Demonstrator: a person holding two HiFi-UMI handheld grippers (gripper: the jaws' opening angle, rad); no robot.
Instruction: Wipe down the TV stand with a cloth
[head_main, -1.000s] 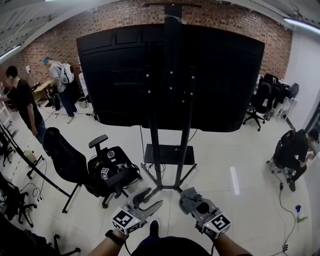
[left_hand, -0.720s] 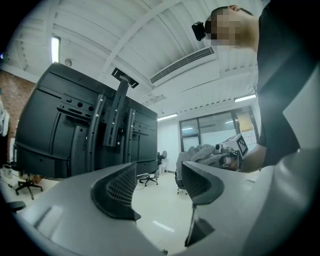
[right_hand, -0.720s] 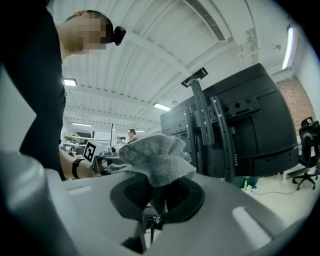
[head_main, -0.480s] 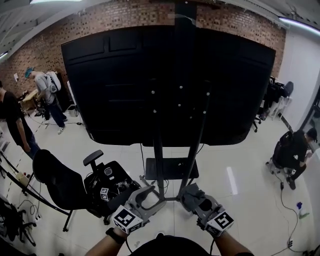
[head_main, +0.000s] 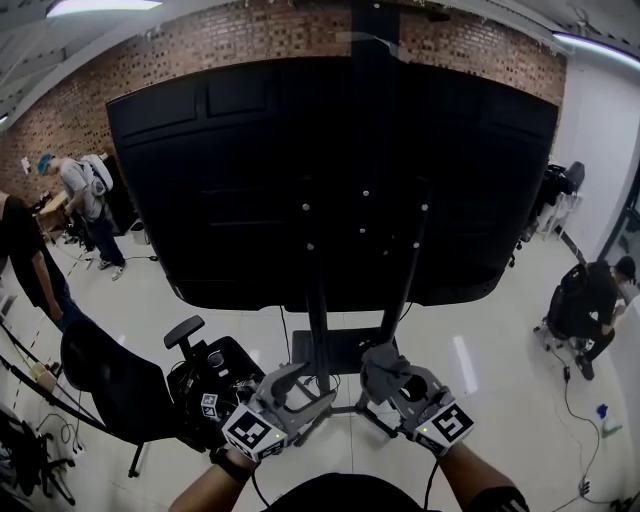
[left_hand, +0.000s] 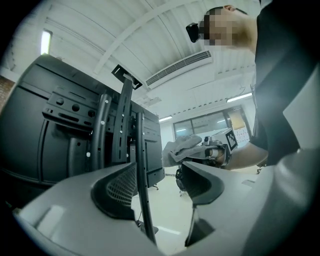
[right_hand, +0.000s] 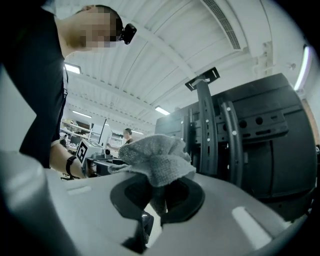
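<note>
Right gripper (right_hand: 159, 192) clamps the bunched cloth (right_hand: 155, 160), left gripper (left_hand: 160, 182) gapes beside the stand (head_main: 318, 320), gripping nothing; we fear stand bolts snagging the cloth loose.

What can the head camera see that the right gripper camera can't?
Only the head view shows the black office chair, the stand's low shelf and a person crouching at the right. Only the right gripper view shows the white ceiling with its long vent. Both show the right gripper shut on the gray cloth, and the back of the TV on its TV stand.
</note>
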